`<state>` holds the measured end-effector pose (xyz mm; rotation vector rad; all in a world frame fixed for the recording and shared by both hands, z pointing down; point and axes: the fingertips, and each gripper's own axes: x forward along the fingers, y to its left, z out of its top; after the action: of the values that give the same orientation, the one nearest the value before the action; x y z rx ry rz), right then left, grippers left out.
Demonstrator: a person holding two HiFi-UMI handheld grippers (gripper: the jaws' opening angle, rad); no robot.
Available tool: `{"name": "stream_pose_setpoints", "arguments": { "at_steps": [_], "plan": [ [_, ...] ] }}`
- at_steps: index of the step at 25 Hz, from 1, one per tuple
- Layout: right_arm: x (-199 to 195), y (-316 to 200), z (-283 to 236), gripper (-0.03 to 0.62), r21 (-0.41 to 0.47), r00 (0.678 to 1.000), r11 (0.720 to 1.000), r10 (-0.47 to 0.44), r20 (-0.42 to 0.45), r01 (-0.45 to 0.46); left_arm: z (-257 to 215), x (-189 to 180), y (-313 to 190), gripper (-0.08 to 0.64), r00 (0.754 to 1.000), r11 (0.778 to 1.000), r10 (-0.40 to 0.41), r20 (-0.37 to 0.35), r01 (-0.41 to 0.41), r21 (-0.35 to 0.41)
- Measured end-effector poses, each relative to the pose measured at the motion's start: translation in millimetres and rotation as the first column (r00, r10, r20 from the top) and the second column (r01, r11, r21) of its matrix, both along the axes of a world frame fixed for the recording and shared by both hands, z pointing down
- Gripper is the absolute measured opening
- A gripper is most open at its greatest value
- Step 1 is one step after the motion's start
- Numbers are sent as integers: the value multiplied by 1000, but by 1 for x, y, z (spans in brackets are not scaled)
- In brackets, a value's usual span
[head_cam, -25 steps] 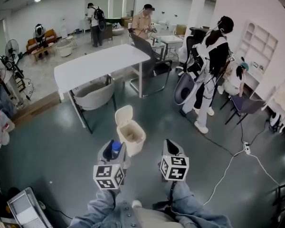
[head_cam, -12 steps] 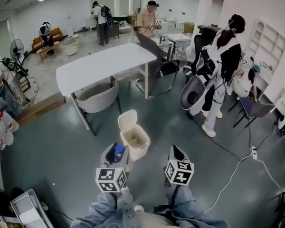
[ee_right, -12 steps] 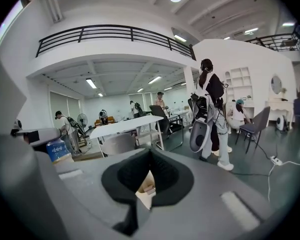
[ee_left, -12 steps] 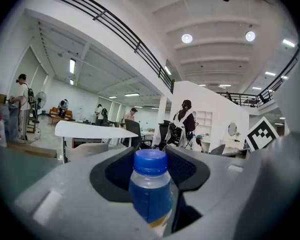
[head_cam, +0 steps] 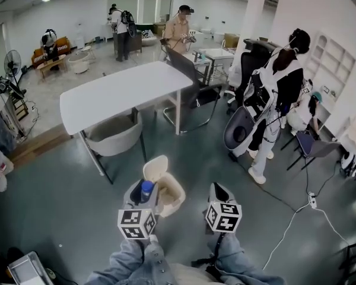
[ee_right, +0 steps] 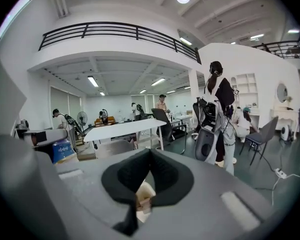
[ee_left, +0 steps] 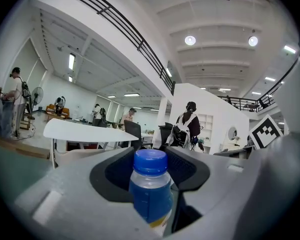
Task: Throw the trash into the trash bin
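The bin now sits lower in the head view, at lower centre, just ahead of both grippers, so the approach appears nearly complete. The left gripper jaws clamp the bottle upright, short of the bin. The right gripper jaws are closed on what appears to be a pale scrap.

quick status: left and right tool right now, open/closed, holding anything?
Left tool: closed on the blue-capped bottle.
Right tool: closed on a small pale scrap; what it is cannot be told.
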<state>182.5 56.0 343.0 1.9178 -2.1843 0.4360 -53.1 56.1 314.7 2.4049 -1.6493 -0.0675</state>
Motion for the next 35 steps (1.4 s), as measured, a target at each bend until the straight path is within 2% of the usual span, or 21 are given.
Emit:
{"name": "stream_pose_setpoints", "arguments": {
  "at_steps": [8,13,18,25,35],
  "plan": [
    [-37,-89,-20,3,21,999,1000,-19,-26,19,-13,-29,-89,209,1000,1000,12,-28,-11,26],
    [-74,-146,-23,3,27,998,999,-36,-47,38,-8,-63,-142,209,1000,999,0,-22,0,33],
    [-92,-179,-22,3,16,996,999,-36,-79,38,-6,-86,-181,209,1000,999,0,-24,1,35],
    [-91,-201,-1,3,-43,996,999,-22,-89,18,22,-96,-204,209,999,1000,-6,-34,6,-28],
    [-97,-231,15,3,-61,993,995,-82,-89,77,45,-97,-216,209,999,996,-38,-4,38,-83]
  ]
}}
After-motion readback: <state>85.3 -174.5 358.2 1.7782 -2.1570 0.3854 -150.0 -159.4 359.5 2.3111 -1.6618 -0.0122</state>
